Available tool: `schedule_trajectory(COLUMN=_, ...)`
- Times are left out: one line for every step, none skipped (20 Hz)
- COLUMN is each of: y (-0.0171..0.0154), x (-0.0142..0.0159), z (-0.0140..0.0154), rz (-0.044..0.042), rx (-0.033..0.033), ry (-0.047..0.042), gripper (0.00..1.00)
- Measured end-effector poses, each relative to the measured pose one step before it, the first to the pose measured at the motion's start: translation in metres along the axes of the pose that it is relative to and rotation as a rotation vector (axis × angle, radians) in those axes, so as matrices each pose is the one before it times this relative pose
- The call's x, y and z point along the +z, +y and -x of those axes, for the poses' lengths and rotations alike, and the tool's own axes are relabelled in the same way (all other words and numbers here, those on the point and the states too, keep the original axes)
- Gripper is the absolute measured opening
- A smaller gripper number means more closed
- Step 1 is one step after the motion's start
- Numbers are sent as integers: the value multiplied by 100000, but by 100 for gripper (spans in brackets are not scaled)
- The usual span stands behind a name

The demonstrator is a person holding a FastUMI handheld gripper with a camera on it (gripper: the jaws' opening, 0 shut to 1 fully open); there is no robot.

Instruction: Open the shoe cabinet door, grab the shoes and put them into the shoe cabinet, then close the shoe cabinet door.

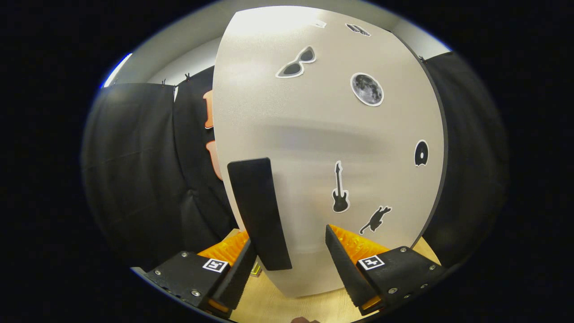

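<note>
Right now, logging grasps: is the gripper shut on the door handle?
Open: the gripper has its fingers apart; the black handle on the cabinet door lies beside the left one, the right clear of it.

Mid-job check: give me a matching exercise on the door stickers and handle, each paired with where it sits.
Things:
1. Handle
2. Moon sticker
3. Cat sticker
4. Sunglasses sticker

Places:
A. High on the door, left of the moon
B. Just above the right finger, right of the guitar sticker
C. Near the door's left edge, just ahead of the left finger
D. Upper right of the door, above the guitar

The gripper is open, its fingers close to the door.

Pairs: 1-C, 2-D, 3-B, 4-A
</note>
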State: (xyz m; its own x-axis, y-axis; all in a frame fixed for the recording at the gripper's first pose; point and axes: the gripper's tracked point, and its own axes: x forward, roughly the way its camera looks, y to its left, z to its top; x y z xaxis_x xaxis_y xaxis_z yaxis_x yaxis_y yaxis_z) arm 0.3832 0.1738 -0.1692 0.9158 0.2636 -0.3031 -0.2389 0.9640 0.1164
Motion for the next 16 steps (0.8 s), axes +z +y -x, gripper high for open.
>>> schedule_trajectory(y=15, x=-10, z=-500, rz=-606, rx=1004, ry=123, gripper=91)
schedule_trajectory(y=-24, x=-12, z=-415, rz=-788, rx=1290, ry=258, gripper=93)
schedule_trajectory(y=-42, x=-87, z=-511, rz=-903, rx=1376, ry=292, gripper=93)
schedule_trajectory(y=-133, x=-158, z=-316, rz=-572, rx=355, ry=347, gripper=93)
schedule_trajectory(y=-129, x=73, z=-250, rz=305, rx=-556, ry=-477, gripper=93)
schedule_trajectory(y=217, x=76, z=-11, rz=1009, rx=-549, ry=36, gripper=94)
schedule_trajectory(y=195, x=99, z=-139, rz=1408, rx=-345, ry=-185, gripper=94)
schedule_trajectory(y=132, x=-31, z=-238, rz=954, rx=-457, ry=8, gripper=95)
schedule_trajectory(y=74, x=71, z=-202, rz=276, rx=-265, ry=-249, gripper=95)
schedule_trajectory(y=-57, x=3, z=-228, rz=-358, rx=-38, ry=-35, gripper=95)
schedule_trajectory(y=-69, x=44, z=-241, rz=-539, rx=0, ry=-152, gripper=95)
schedule_trajectory(y=-108, x=69, z=-265, rz=-310, rx=-145, ry=-82, gripper=95)
schedule_trajectory(y=-64, x=-1, z=-313, rz=-150, rx=-52, ry=143, gripper=95)
schedule_trajectory(y=33, x=-1, z=-260, rz=-290, rx=-125, ry=133, gripper=96)
schedule_trajectory(y=-35, x=-49, z=-44, rz=-135, rx=-222, ry=535, gripper=96)
schedule_trajectory(y=15, x=161, z=-67, rz=289, rx=-210, ry=-883, gripper=96)
